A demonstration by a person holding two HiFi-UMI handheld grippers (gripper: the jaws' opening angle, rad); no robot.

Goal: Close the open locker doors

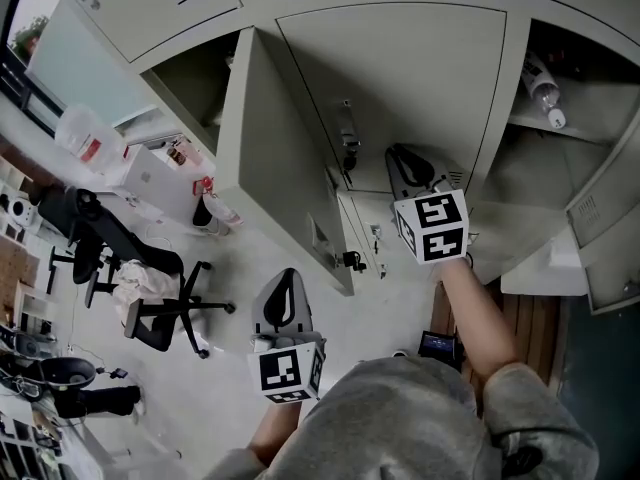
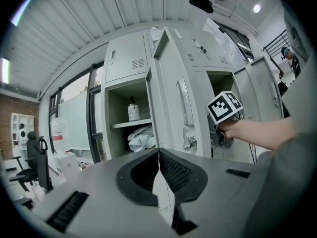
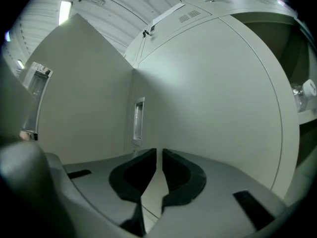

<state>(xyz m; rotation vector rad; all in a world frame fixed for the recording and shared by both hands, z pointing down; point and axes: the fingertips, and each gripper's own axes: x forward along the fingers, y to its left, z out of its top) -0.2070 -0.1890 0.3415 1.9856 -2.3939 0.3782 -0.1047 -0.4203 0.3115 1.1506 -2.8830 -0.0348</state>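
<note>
at 11 o'clock the open locker door (image 1: 265, 168) half hides its compartment; left claw (image 2: 158, 153) pressed together, right claw (image 3: 159, 153) barely parted, pale floor (image 1: 235, 268) below.

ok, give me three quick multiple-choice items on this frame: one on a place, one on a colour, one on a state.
1. In the left gripper view, the bottle stands:
A) on a locker shelf
B) on the floor
C) on the office chair

2. The locker doors are:
A) blue
B) light grey
C) red

3. The left tool has its jaws:
A) wide apart
B) clamped on a door handle
C) together, nothing between

Key: 1 A, it is upright on the shelf. 2 B, every door is pale grey. 3 C, the tips meet with nothing held.
</note>
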